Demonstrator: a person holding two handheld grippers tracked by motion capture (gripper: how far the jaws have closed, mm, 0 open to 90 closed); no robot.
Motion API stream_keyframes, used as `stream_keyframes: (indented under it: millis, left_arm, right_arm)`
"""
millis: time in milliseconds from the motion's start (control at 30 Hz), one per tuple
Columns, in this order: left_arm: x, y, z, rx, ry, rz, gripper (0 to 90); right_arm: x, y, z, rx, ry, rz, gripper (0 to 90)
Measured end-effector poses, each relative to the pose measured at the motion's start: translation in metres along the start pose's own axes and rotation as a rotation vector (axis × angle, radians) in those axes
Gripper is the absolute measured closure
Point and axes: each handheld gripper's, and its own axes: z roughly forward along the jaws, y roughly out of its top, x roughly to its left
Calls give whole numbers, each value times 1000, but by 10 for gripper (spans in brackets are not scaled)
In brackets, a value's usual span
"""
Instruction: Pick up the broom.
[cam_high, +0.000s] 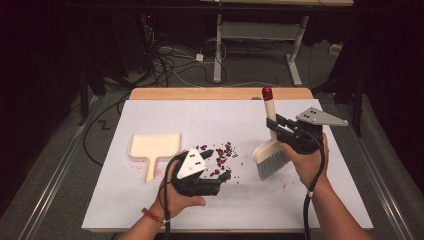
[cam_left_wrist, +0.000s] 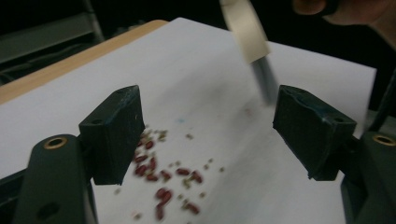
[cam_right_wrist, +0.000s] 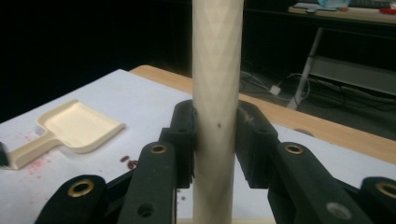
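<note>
A dark room with cables trailing over the floor is surrounding the desk (cam_high: 150, 95), which is lying under a white sheet. Mid-frame, one scatter of red beans (cam_high: 222, 152) is sitting too small and blurred to count. One cream dustpan (cam_high: 152, 147) is lying at left centre. One brush (cam_high: 270, 142) is standing right of centre, its handle partly hidden by the right gripper (cam_right_wrist: 215, 135), whose jaws are clamping it. The left gripper (cam_left_wrist: 205, 135) is hovering over the beans, its jaws standing wide with nothing between them.
</note>
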Motion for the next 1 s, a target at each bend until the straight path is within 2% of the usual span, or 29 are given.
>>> stream_keyframes:
  millis: [33,67,133,167,233,300,533,600,667,800,867,900,1000]
  left_arm:
    - [-5,6,12,1,-16,8,246]
    - [-5,6,12,1,-16,8,248]
    - [-9,13,21,-6,-34,2,259]
    - [-10,15,24,-4,-36,3,259]
    - [-10,19,29,-11,-47,-6,270]
    - [-8,21,34,-10,-55,-25,281]
    - [0,22,50,25,-32,-79,391]
    - [6,20,52,15,-65,-102,434]
    - [7,20,52,11,-64,-97,456]
    - [6,21,52,17,-55,-66,578]
    - [6,22,52,26,-44,-38,619]
    - [6,21,51,23,-33,-31,628]
    - [10,19,49,21,-35,-27,649]
  right_arm:
    - [5,1,2,0,8,-2,702]
    - [5,1,2,0,8,-2,702]
    - [18,2,7,-4,16,-21,701]
    - [18,2,7,-4,16,-21,701]
    - [27,1,10,-11,27,-17,701]
    - [32,0,12,-14,30,-23,701]
    - [45,-3,11,-45,39,-8,701]
    - [47,-3,8,-58,46,11,701]
    - [48,-2,7,-62,47,2,701]
    - [56,-3,2,-77,56,-12,700]
    - [59,-4,1,-77,52,-16,699]
    - [60,-5,0,-82,50,-15,700]
    - [61,-7,-2,-93,51,-26,700]
